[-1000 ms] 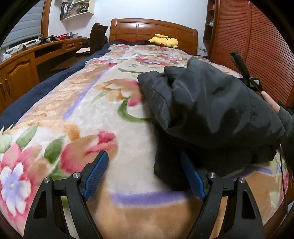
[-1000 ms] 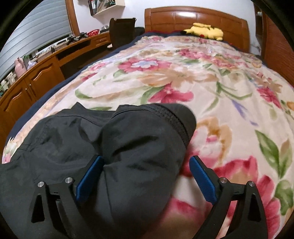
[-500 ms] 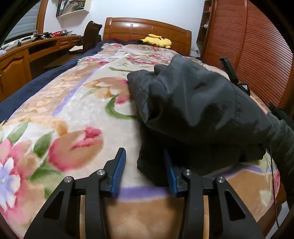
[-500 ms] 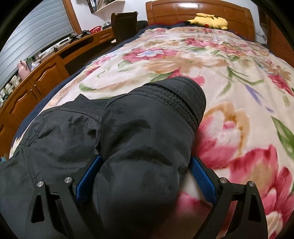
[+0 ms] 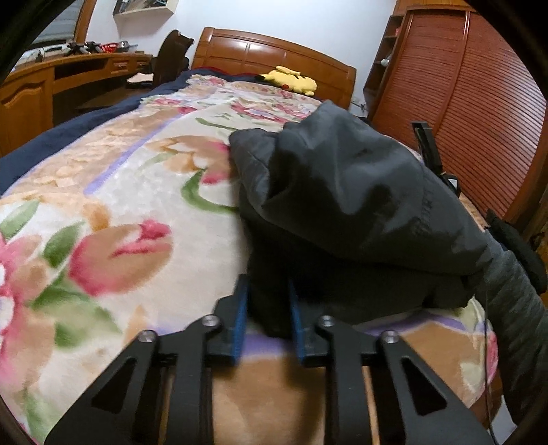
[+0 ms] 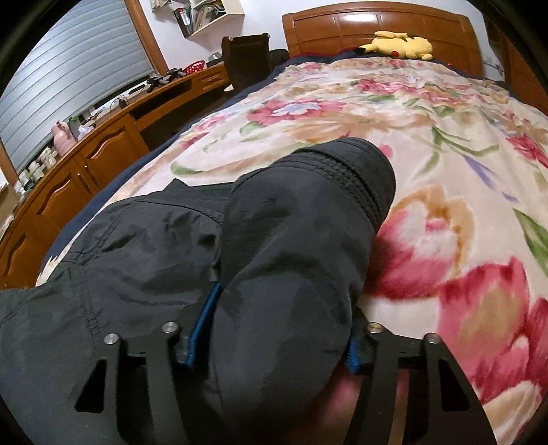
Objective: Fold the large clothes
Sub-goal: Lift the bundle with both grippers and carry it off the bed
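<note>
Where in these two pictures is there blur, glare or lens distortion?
Left wrist view: the floral blanket is smeared near the lower left edge and the wardrobe bows. Right wrist view: glare on the headboard; the dark jacket stays fairly sharp.

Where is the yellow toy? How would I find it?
Look at the big bed with the flowery blanket. Follow it up to the wooden headboard. The yellow plush toy lies there, the only bright yellow thing, with black-tipped ears.

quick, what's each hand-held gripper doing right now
left hand-held gripper: closing, pads pinching the dark jacket's near edge
right hand-held gripper: closing, pads pressed on the jacket's bunched sleeve
</note>
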Available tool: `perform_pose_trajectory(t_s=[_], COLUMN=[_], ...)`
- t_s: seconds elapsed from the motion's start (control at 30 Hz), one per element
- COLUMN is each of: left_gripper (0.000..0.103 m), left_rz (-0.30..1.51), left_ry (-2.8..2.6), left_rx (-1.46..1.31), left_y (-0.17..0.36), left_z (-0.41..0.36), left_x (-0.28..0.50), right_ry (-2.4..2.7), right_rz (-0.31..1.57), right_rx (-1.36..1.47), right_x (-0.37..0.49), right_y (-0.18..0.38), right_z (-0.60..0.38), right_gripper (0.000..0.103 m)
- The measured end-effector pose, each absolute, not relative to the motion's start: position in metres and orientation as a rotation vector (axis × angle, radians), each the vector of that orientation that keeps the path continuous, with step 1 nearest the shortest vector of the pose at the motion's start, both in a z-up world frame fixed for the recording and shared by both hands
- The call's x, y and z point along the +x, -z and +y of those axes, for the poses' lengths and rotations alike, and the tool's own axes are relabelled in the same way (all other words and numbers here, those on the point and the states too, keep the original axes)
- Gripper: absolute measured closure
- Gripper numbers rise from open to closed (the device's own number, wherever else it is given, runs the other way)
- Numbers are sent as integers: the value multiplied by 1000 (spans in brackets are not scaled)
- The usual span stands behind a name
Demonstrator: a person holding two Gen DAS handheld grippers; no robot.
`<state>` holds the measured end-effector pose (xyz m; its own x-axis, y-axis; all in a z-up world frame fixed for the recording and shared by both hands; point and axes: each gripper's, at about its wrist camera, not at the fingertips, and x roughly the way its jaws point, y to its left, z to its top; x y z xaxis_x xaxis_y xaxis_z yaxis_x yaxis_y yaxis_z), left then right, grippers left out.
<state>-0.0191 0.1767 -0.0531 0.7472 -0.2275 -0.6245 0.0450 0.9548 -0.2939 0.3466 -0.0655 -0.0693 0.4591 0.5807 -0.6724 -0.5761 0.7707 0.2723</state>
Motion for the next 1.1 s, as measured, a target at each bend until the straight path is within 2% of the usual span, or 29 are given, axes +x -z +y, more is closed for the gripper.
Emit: perform_pose_trajectory(t_s=[0.13, 0.33, 0.73, 1.1], left_gripper=[96, 97, 98, 98], left_rz=[712, 637, 538, 477], left_ry=[153, 163, 60, -147], left_rx=[-264, -275, -251, -236], left_y=[49, 26, 3, -6], left_z=[174, 183, 249, 382], left_x=[-17, -29, -51, -91], right_ry=[-690, -648, -698, -855], right_rz=[805, 741, 635, 564], right_rx=[-37, -131, -274, -368], right_x=[343, 324, 276, 255], right_y=[62, 35, 0, -18], right_z=[-63, -47, 27, 191], right_gripper=[67, 80, 83, 85])
